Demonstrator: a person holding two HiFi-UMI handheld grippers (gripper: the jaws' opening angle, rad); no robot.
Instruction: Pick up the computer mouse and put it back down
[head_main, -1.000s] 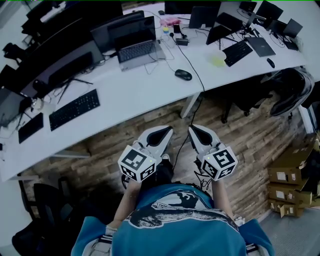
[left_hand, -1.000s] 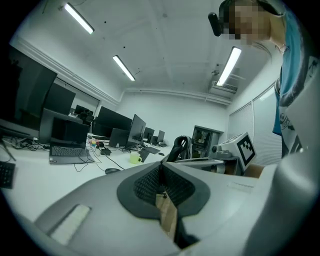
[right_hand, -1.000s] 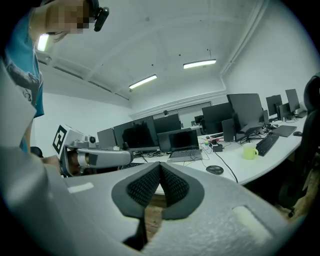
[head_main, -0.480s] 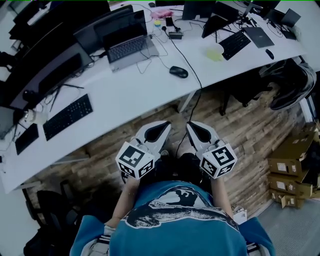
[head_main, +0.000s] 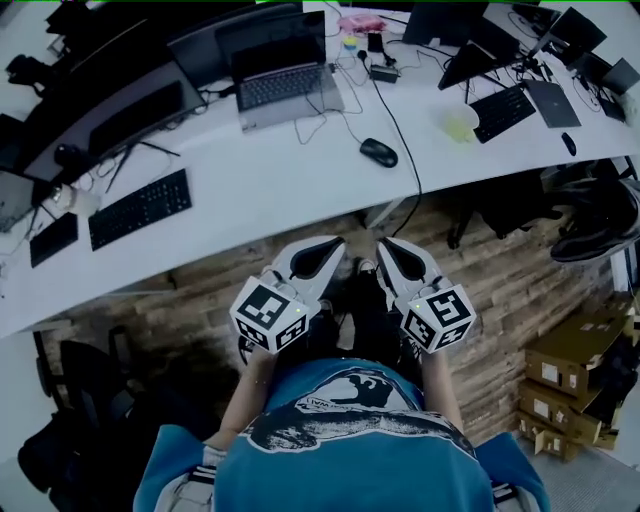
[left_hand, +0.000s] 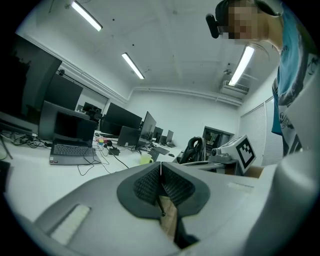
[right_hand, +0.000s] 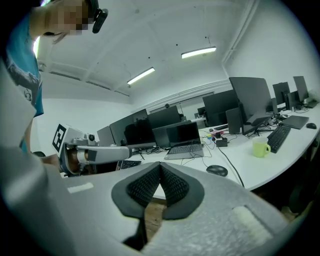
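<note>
Head view: computer mouse (head_main: 379, 152) on desk (head_main: 270, 197); left gripper (head_main: 335, 246), right gripper (head_main: 386, 247) closed.

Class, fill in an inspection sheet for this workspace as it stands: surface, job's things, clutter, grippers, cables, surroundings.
Surface: white curved desk, crowded at the back, bare near the front edge.
Job's things: black computer mouse lying on the desk, untouched, well apart from both grippers.
Clutter: open laptop, black keyboard, yellow-green mug.
Grippers: left gripper and right gripper both shut, empty, held side by side short of the desk.
Cables: black cable passes right of the mouse and drops over the desk edge.
Surroundings: wood-plank floor, cardboard boxes, dark monitors, office chair.
</note>
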